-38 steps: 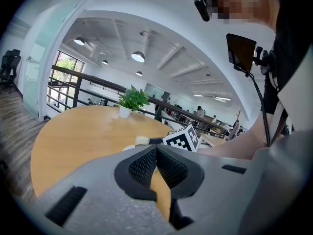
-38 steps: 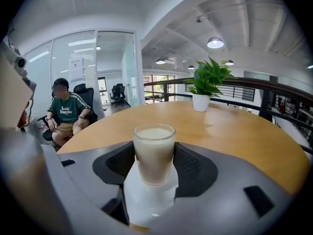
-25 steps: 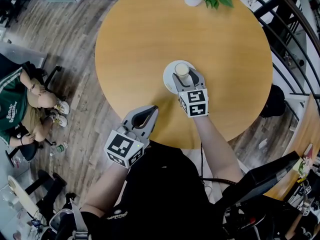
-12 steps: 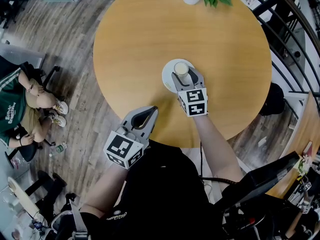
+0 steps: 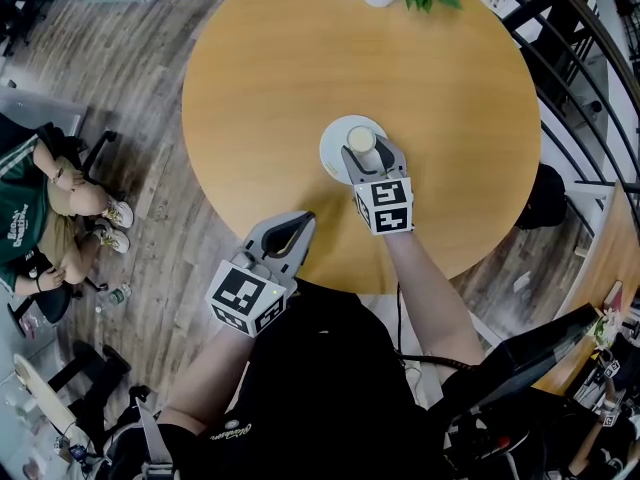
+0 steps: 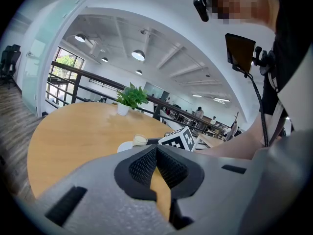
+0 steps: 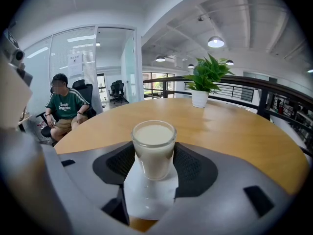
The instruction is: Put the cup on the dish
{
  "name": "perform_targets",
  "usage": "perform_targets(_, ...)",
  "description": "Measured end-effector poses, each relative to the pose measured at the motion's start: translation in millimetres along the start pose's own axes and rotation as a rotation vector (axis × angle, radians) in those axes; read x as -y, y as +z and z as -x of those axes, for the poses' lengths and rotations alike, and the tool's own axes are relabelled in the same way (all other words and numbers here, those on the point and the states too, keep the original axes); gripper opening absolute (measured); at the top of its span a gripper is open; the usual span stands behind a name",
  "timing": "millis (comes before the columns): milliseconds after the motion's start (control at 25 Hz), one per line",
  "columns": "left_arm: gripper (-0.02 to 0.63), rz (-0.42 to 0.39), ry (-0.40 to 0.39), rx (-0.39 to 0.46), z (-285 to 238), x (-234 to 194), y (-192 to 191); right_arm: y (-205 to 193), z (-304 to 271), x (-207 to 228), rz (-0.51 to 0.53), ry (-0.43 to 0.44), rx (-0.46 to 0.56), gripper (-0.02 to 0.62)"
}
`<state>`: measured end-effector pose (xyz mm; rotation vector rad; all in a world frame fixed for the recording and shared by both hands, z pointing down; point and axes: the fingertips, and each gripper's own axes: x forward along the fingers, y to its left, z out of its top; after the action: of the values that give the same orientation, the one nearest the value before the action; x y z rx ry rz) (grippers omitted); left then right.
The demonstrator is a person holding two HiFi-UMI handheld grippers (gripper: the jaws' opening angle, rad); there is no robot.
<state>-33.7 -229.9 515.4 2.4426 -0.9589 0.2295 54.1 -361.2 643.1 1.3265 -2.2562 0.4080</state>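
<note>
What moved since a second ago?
Nothing visibly moved. The right gripper still grips the glass cup of milky drink over the round white dish, and the left gripper stays shut by the round wooden table edge.

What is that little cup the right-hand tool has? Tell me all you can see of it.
The cup is a small clear glass, straight-sided and without a handle, filled almost to the rim with a creamy white liquid. It stands upright between the dark ribbed pads of the right gripper, which press on its two sides. Its base is over the white dish on the round wooden table; whether it rests on the dish I cannot tell.
</note>
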Motion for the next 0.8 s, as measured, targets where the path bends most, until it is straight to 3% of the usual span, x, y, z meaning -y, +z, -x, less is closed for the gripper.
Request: perform_targets(800,-0.006,-0.003,0.000,-0.009,-2.1,0.5,-3.8,-4.5,1.6,-2.5,-0.011,-0.014,0.007,0.245)
